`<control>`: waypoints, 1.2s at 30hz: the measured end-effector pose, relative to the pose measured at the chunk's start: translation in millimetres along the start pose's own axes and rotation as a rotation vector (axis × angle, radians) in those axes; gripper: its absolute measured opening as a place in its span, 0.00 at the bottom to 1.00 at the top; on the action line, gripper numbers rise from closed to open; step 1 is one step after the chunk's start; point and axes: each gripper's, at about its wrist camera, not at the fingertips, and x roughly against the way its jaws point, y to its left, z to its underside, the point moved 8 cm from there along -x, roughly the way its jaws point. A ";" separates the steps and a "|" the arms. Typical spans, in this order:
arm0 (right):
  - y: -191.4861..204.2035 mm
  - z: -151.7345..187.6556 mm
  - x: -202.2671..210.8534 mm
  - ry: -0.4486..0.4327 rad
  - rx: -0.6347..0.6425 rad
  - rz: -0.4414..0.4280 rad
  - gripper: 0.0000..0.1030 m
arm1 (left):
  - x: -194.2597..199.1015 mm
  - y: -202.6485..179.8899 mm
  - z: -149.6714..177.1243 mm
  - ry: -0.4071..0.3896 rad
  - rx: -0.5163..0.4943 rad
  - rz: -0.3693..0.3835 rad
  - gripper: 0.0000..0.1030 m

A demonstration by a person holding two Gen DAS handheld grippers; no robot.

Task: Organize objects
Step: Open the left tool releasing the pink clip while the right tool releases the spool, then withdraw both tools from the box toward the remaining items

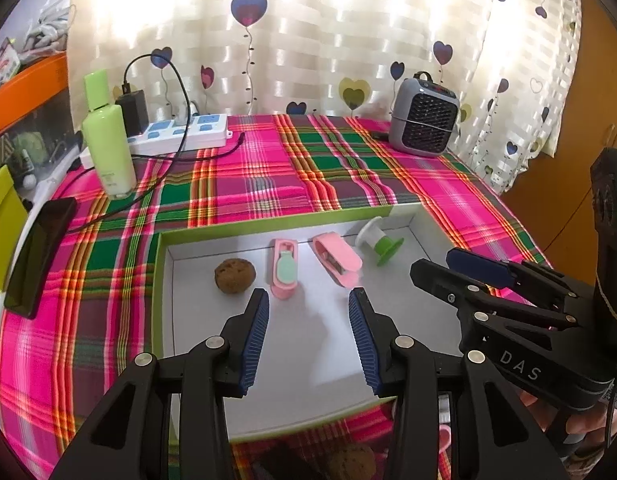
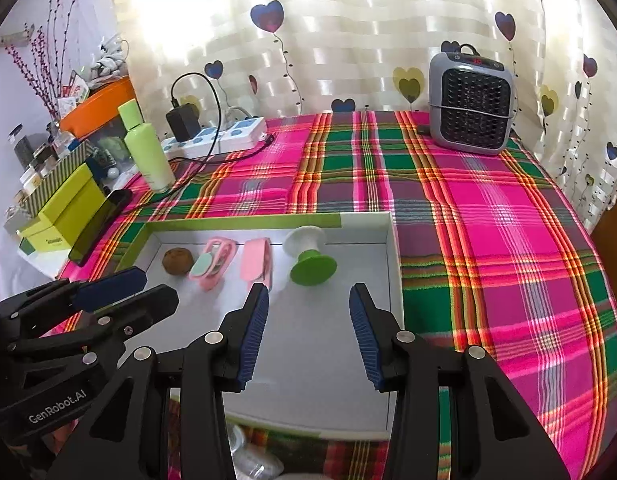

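A shallow white box with a green rim (image 1: 164, 280) (image 2: 392, 264) lies on the plaid cloth. Along its far wall lie a brown ball (image 1: 234, 275) (image 2: 177, 261), a pink case with a mint oval (image 1: 284, 274) (image 2: 210, 265), a pink clip (image 1: 336, 264) (image 2: 256, 264) and a white-and-green spool (image 1: 378, 242) (image 2: 310, 254). My left gripper (image 1: 308, 336) is open and empty above the box floor. My right gripper (image 2: 308, 332) is open and empty over the box's right half. Each gripper shows in the other's view, the right one (image 1: 448, 268) and the left one (image 2: 140, 288).
A green bottle (image 1: 106, 136) (image 2: 148, 152), a power strip with charger (image 1: 180, 130) (image 2: 216, 136), a dark phone (image 1: 40, 256) (image 2: 100, 224) and a grey heater (image 1: 424, 118) (image 2: 470, 104) stand around the cloth. Another brown ball (image 1: 350, 462) lies in front of the box.
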 end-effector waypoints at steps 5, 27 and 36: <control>5.0 6.1 11.0 -0.014 0.002 0.001 0.42 | 11.9 -2.0 6.1 -0.013 -0.005 -0.014 0.39; 23.6 42.4 49.8 -0.060 0.044 0.014 0.42 | 47.1 -2.5 49.4 -0.039 -0.007 -0.054 0.46; 16.1 66.3 59.7 -0.052 0.036 0.025 0.49 | 54.0 6.4 75.1 -0.024 0.027 -0.036 0.49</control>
